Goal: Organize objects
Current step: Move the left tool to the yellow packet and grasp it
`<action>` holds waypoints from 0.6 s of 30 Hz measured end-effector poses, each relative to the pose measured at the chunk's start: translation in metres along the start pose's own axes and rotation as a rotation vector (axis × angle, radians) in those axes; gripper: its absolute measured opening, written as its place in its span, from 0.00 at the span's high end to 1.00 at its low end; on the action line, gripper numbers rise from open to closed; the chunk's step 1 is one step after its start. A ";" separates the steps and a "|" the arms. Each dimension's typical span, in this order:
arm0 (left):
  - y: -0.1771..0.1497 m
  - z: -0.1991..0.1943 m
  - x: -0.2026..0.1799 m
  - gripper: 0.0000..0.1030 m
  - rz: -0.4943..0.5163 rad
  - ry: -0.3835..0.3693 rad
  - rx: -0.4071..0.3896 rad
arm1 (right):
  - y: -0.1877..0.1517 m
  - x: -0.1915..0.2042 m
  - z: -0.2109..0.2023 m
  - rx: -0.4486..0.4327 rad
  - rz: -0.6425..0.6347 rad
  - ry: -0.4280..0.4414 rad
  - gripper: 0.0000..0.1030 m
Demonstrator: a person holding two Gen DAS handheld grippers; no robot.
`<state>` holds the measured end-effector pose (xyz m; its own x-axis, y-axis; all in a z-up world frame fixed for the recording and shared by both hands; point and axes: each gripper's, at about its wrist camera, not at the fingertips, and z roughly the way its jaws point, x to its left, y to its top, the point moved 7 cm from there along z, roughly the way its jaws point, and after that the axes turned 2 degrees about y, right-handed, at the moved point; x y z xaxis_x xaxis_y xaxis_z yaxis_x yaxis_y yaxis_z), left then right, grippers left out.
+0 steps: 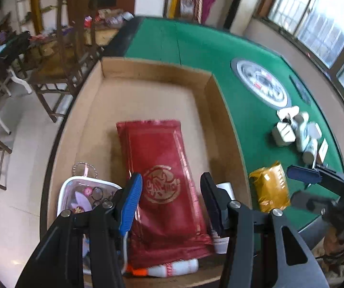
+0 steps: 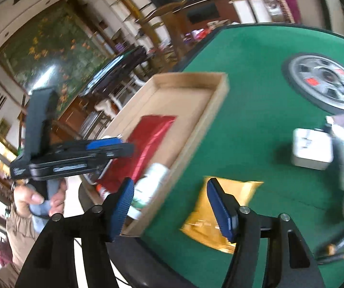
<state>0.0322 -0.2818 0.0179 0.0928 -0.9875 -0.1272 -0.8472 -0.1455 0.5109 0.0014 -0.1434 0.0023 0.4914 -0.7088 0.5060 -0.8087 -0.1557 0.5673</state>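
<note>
**Both grippers wide open over the box and the table**

The left gripper (image 1: 169,192) hangs over the shallow cardboard box (image 1: 157,69), jaws apart, nothing pinched between them. Right below lies the red foil packet (image 1: 157,168), flat on the box floor. Beside it on the left sits a clear pouch with a bead chain (image 1: 85,192); on the right, tucked against the box wall, a white cup (image 1: 224,187). A small white bowling pin with an orange end (image 1: 172,267) lies at the near edge of the box.

Over to the right gripper (image 2: 169,204): its jaws are spread too, empty, poised above the green table (image 2: 244,72). The yellow packet (image 2: 220,216) lies on the felt just outside the box, partly behind the right-hand pad. Farther right, blurred, a cluster of white boxes and bottles (image 2: 313,148) stands on the table near the round centre panel (image 2: 325,81). A hand (image 2: 40,199) grips the left gripper's handle at the left of the right wrist view.
</note>
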 end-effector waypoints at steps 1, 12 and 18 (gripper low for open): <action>-0.001 -0.007 -0.003 0.52 -0.019 0.016 -0.031 | 0.000 -0.010 -0.008 -0.016 0.017 -0.010 0.23; -0.033 -0.026 -0.109 0.44 -0.008 -0.149 -0.099 | -0.017 -0.082 -0.065 -0.098 0.135 -0.108 0.08; -0.048 -0.009 -0.162 0.43 0.093 -0.122 -0.064 | -0.033 -0.095 -0.080 -0.118 0.149 -0.120 0.07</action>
<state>0.0630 -0.1149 0.0216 -0.0518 -0.9828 -0.1773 -0.8138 -0.0614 0.5778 0.0069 -0.0158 -0.0128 0.3216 -0.7958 0.5131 -0.8225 0.0338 0.5678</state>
